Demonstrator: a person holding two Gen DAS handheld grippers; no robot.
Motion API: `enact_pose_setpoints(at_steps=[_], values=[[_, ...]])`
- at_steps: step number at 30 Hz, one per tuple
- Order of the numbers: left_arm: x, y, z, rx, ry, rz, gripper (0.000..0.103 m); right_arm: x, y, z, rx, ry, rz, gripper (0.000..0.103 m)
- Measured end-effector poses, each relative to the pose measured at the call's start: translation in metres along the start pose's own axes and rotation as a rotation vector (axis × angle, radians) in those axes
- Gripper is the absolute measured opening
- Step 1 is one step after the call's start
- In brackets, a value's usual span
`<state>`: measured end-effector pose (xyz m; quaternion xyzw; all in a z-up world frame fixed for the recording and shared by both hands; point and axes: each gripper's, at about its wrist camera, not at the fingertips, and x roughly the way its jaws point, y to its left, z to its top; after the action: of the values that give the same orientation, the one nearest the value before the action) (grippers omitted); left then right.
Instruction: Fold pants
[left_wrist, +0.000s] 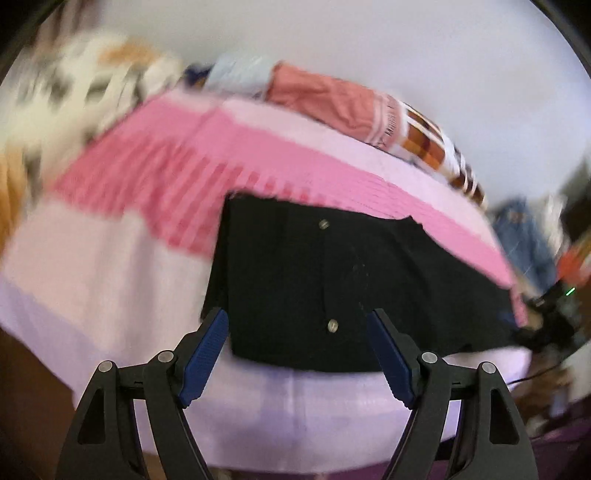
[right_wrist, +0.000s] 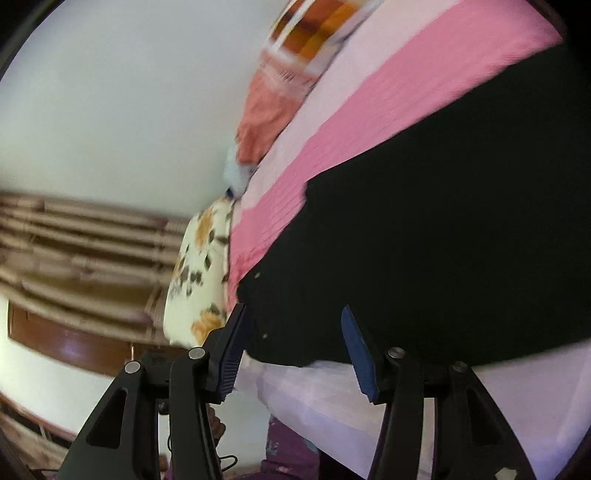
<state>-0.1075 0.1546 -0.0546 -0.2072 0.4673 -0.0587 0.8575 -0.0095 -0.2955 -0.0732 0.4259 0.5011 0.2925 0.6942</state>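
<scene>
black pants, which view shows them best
The left wrist view: the black pants lie mostly in frame on the pink bedspread, both metal buttons visible. The right wrist view crops them at its right edge, tilted and blurred.

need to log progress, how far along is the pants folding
Done: the black pants lie on the pink bedspread as a compact rectangle, apparently folded at least once. In hand: nothing; the left claw and right claw are open beside them. Left: any further folds.

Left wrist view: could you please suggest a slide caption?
Open left gripper hovers over black pants laid flat on a pink striped bedsheet.
</scene>
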Motion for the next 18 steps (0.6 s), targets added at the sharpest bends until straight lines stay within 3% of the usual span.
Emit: enact_pose_setpoints(at_steps=[2,5,8,12,13,16,18], values=[[0.005,0.019,-0.008,-0.078,0.041,-0.048,0.078,0.013,0.004,0.004,0.014,0.024,0.028,0.053],[0.019,0.027,-0.018,-0.114,0.086,-0.099,0.075,0.025,0.004,0.000,0.029,0.049,0.034,0.059],[0.036,0.024,-0.026,-0.118,0.125,-0.081,0.057,0.028,-0.002,-0.007,0.048,0.060,0.018,0.059],[0.051,0.034,-0.028,-0.222,0.149,-0.166,0.056,0.021,-0.009,-0.008,0.088,0.037,0.016,0.062],[0.051,0.032,-0.027,-0.219,0.132,-0.163,0.056,0.022,-0.010,-0.007,0.091,0.032,0.010,0.064],[0.049,0.022,-0.020,-0.145,0.088,-0.065,0.022,0.020,-0.014,-0.006,0.112,0.026,0.014,0.066],[0.045,0.015,-0.014,-0.111,0.053,-0.005,0.017,0.020,-0.018,-0.007,0.131,0.026,0.022,0.066]])
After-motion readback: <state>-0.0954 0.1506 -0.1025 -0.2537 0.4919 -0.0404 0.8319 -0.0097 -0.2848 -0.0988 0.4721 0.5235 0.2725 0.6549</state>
